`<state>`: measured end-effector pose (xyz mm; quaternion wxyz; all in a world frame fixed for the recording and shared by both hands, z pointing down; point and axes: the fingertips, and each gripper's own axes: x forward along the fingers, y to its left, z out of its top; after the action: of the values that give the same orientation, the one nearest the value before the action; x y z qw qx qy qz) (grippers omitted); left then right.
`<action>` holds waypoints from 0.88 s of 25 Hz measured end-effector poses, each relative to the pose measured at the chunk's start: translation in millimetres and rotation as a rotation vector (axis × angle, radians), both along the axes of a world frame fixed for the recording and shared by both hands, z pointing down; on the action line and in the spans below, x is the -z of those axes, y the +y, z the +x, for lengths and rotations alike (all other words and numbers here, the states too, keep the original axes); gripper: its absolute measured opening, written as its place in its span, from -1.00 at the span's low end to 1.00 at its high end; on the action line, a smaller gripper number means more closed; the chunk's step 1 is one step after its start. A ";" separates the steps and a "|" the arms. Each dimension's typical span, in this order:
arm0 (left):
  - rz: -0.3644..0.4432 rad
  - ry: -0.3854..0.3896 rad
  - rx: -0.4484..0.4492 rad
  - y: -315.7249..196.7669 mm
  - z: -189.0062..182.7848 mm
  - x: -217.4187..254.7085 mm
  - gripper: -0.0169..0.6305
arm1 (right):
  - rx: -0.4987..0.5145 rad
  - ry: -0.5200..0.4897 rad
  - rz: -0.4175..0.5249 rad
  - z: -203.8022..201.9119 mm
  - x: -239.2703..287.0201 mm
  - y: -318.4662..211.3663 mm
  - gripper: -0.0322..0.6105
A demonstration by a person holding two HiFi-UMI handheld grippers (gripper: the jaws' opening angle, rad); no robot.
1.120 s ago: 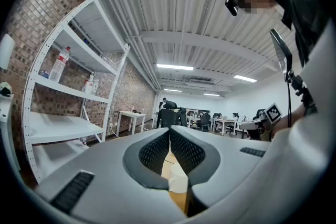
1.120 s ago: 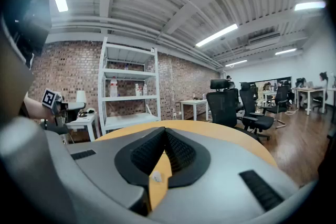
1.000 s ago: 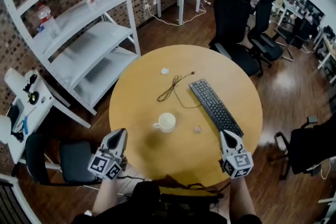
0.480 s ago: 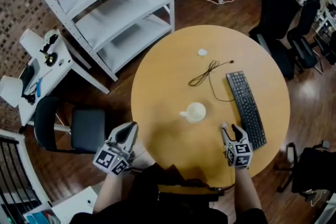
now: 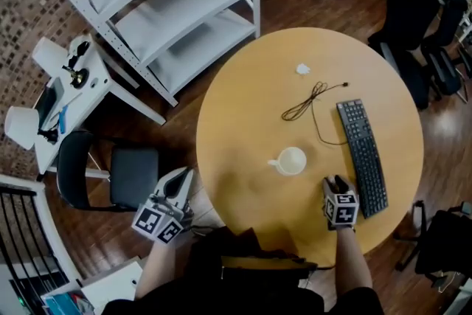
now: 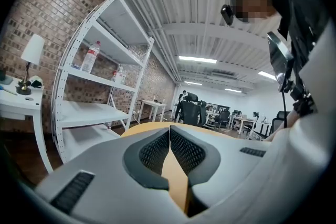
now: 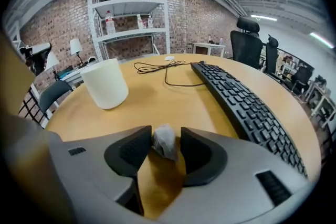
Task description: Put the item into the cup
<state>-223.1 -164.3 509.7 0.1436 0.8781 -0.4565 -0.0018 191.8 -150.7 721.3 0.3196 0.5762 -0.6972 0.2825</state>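
Right claw has just been closing around the small crumpled item on the tabletop, pads not quite pinching. Cup waits ahead-left, near. Left claw, pressed together, hangs well apart.

The item is a small crumpled grey-white lump lying on the yellow tabletop, between the jaws of the right gripper, which have just been closing. The cup is white, upright and handled, and stands on the same tabletop near the item but apart from it.
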 end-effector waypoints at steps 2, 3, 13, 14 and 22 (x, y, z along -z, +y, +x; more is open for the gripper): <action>-0.001 -0.003 -0.016 -3.5 5.3 -2.4 -0.93 | -0.033 -0.021 0.000 4.6 -1.0 -2.2 -0.57; -0.001 -0.005 -0.024 -4.5 8.3 -3.2 -0.93 | -0.044 -0.037 -0.001 5.8 -1.2 -3.3 -0.63; 0.028 0.025 -0.040 1.9 19.4 8.7 -0.93 | 0.056 -0.133 0.263 -27.1 87.4 -21.6 -0.64; 0.029 0.034 -0.033 2.2 18.4 8.0 -0.93 | 0.085 -0.143 0.296 -37.4 102.1 -26.1 -0.64; 0.058 0.070 0.003 8.3 3.7 17.5 -0.93 | 0.325 -0.152 0.386 -120.9 154.2 -46.9 -0.60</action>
<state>-219.4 -156.0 492.2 0.1340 0.8805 -0.4524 -0.0457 70.9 -197.6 567.1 0.1917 0.4842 -0.8435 0.1317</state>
